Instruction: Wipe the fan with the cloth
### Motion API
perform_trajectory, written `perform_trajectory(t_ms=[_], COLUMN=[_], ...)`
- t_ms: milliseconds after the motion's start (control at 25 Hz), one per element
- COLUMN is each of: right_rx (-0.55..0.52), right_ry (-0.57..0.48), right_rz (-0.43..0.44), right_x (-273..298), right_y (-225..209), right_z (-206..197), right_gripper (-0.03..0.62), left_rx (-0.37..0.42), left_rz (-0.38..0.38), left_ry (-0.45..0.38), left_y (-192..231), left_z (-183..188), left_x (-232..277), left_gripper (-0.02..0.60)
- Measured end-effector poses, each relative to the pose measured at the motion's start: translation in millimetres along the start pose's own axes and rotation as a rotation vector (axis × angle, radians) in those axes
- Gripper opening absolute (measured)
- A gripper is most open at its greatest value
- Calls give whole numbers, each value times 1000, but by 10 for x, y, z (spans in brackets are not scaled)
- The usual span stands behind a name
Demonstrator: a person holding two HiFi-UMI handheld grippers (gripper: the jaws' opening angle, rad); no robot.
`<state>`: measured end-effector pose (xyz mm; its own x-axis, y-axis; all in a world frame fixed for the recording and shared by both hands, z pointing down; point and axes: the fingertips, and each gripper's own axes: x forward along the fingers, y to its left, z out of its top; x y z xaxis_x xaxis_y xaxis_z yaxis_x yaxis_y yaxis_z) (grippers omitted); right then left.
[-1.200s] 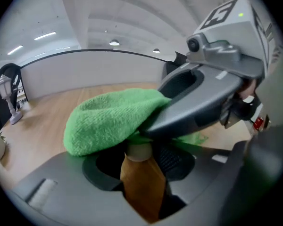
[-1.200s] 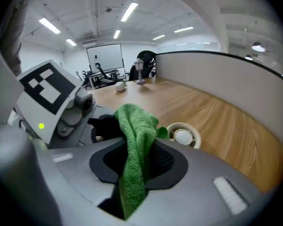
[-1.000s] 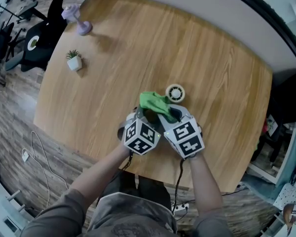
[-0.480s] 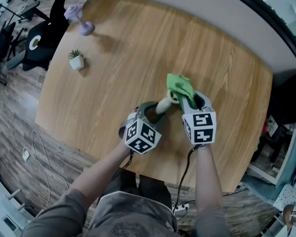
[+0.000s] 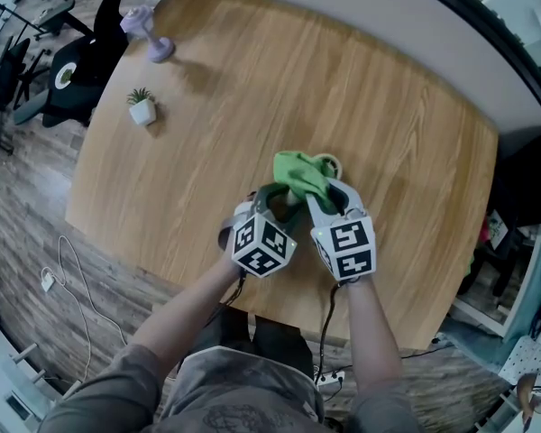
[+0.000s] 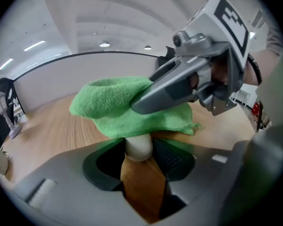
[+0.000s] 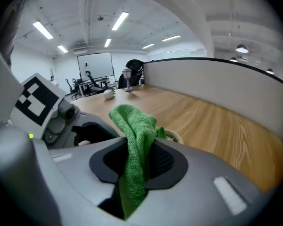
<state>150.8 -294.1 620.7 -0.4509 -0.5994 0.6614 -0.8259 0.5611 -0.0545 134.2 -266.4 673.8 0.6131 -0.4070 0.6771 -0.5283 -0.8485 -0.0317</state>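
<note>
A small cream fan stands on the wooden table (image 5: 207,106). My left gripper (image 5: 283,204) is shut on its handle (image 6: 139,148), which sits between the two pads. A green cloth (image 5: 298,175) is draped over the round fan head (image 5: 330,162), whose rim peeks out at the right. My right gripper (image 5: 319,197) is shut on the cloth (image 7: 136,135), which runs up between its jaws and folds over at the top. The right gripper's fingers (image 6: 174,86) press the cloth (image 6: 115,108) down from the right in the left gripper view. Most of the fan head is hidden under the cloth.
A lilac dumbbell-shaped object (image 5: 150,36) and a small potted plant (image 5: 142,108) stand at the table's far left. A black chair (image 5: 72,70) is beyond that corner. A grey wall panel (image 5: 361,7) borders the far edge. The near edge lies just under my grippers.
The right gripper swept the cloth from left to right across the fan head, then back left over it. The left gripper kept the fan still.
</note>
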Motion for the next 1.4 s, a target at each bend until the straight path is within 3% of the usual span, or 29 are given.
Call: perform_trajectory(t_ms=[200, 320, 520, 760, 960, 1200, 1400], right_rx=[-17, -12, -61, 55, 71, 66, 69], right_ry=[57, 73, 75, 1, -32, -50, 53], right_rz=[180, 195, 70, -137, -199, -71, 100], right_x=[22, -7, -78, -139, -119, -56, -50], right_y=[389, 270, -171, -826, -744, -250, 229], right_z=[-126, -132, -33, 10, 2, 12, -115], right_gripper=[97, 97, 97, 97, 97, 97, 97], left_rx=[9, 20, 25, 16, 45, 40, 46], left_rz=[-2, -11, -16, -23, 3, 1, -2], left_ry=[3, 1, -2, -7, -12, -15, -16], left_y=[-13, -31, -44, -24, -35, -28, -28], left_z=[-13, -6, -12, -13, -7, -8, -9], left_x=[1, -2, -5, -4, -2, 2, -3], left_gripper=[189, 188, 187, 187, 187, 189, 189])
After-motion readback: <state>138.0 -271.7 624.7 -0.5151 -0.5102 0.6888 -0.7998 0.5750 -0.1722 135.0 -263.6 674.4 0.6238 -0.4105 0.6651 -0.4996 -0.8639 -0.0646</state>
